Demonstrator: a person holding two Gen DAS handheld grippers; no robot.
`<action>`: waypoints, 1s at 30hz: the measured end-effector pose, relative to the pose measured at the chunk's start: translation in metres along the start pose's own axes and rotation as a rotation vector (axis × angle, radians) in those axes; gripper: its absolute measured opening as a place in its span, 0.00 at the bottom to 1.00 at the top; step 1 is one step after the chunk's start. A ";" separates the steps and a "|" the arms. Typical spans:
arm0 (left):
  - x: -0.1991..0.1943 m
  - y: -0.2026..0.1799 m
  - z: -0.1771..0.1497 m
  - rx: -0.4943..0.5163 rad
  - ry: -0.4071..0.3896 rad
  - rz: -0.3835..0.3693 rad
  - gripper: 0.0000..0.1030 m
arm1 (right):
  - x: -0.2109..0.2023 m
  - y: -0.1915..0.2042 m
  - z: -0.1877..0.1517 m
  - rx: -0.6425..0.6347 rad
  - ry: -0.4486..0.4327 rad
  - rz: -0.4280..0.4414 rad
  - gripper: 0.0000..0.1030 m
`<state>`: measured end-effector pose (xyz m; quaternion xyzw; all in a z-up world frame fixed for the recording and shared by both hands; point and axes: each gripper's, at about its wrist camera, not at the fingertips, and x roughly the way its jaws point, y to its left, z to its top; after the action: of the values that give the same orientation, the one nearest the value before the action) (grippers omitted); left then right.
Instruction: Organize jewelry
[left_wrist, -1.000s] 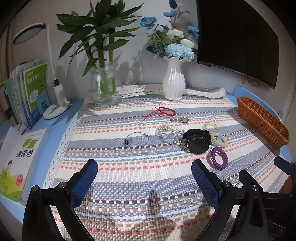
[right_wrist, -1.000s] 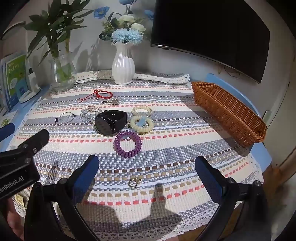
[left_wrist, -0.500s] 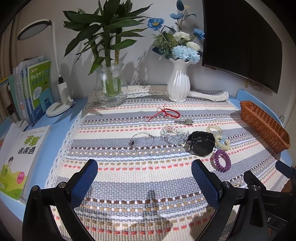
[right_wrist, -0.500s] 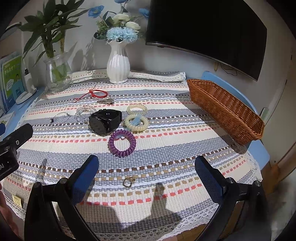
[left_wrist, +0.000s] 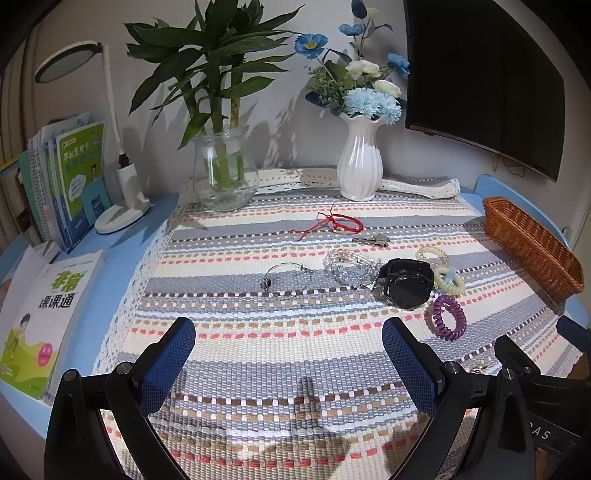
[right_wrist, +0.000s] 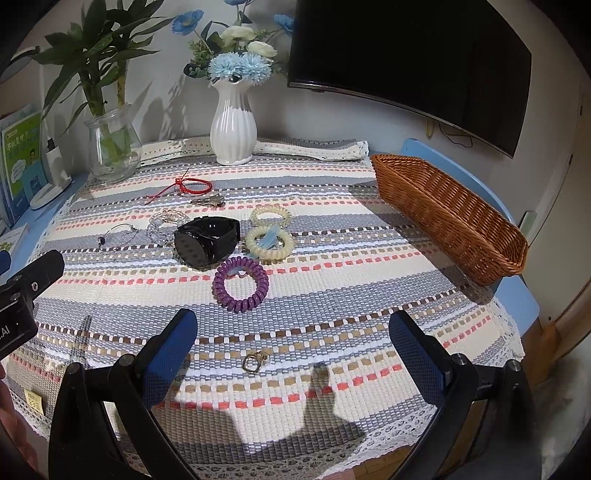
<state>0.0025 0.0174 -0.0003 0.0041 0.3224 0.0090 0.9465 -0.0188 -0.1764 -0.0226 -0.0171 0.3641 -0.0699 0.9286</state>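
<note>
Both the left gripper (left_wrist: 288, 363) and the right gripper (right_wrist: 291, 352) hover with fingers wide apart, holding nothing, their bases cut off by the frame edge. Nearest lies a small gold clasp (right_wrist: 254, 362), then the purple coil band (right_wrist: 240, 283), the black watch (right_wrist: 206, 242) partly covering a clear bead bracelet (right_wrist: 162, 223), and farthest the red cord bracelet (right_wrist: 192, 185). At the far right sits the wicker basket (right_wrist: 448, 212), its inside hidden.

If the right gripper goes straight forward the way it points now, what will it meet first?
Probably the small gold clasp on the striped cloth, lying between and just ahead of the open right gripper. Beyond it lies the purple coil hair tie. Depth is uncertain.
</note>
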 end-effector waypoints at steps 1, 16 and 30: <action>0.000 0.000 0.000 -0.002 0.001 0.001 0.98 | 0.000 0.000 0.000 0.003 -0.003 0.000 1.00; 0.003 0.006 0.007 0.111 -0.002 0.010 0.98 | 0.001 -0.005 0.000 -0.005 -0.006 0.003 1.00; 0.065 -0.032 0.036 0.369 0.168 -0.418 0.79 | 0.003 -0.020 -0.014 -0.131 0.003 0.230 0.90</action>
<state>0.0763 -0.0130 -0.0121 0.1088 0.3897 -0.2444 0.8812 -0.0282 -0.1961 -0.0336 -0.0359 0.3690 0.0611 0.9267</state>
